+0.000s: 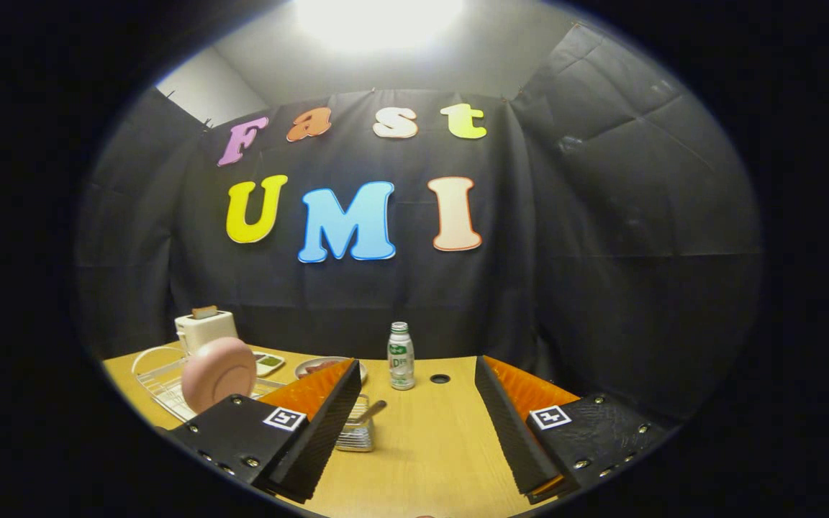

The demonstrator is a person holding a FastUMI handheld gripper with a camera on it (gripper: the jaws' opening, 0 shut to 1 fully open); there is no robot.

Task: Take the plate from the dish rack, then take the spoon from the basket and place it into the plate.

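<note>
Far left on the wooden table (429, 446): white wire dish rack (159, 374). A pink plate (219, 374) stands on edge in it, face turned toward the camera; its lower rim is hidden behind the left finger. Rest of the rack looks bare, though its near end is cut off by that finger.

Behind the rack: white toaster (204, 329), something brown poking out of its top slot. Cannot tell what it is.

Right of the plate: a small tray (269, 362) with something green in it, mostly covered by the plate. Contents unclear.

Next along: a shallow dish (317, 367) holding something reddish-brown, half hidden by the left finger's tip.

Just inside the left finger: a small wire basket (357, 432), partly behind the finger. A spoon (370, 412) leans out of it, handle end up and tilted right. Bowl end not visible.

Gripper (414, 424): fingers spread wide, nothing between them but bare tabletop. Not touching plate, basket or spoon.

Centre, beyond the fingers: a small white bottle (401, 356) with green label, upright, cap on.

Just right of the bottle: a dark round hole (440, 378) in the tabletop.

Right finger covers the table's right part.
</note>
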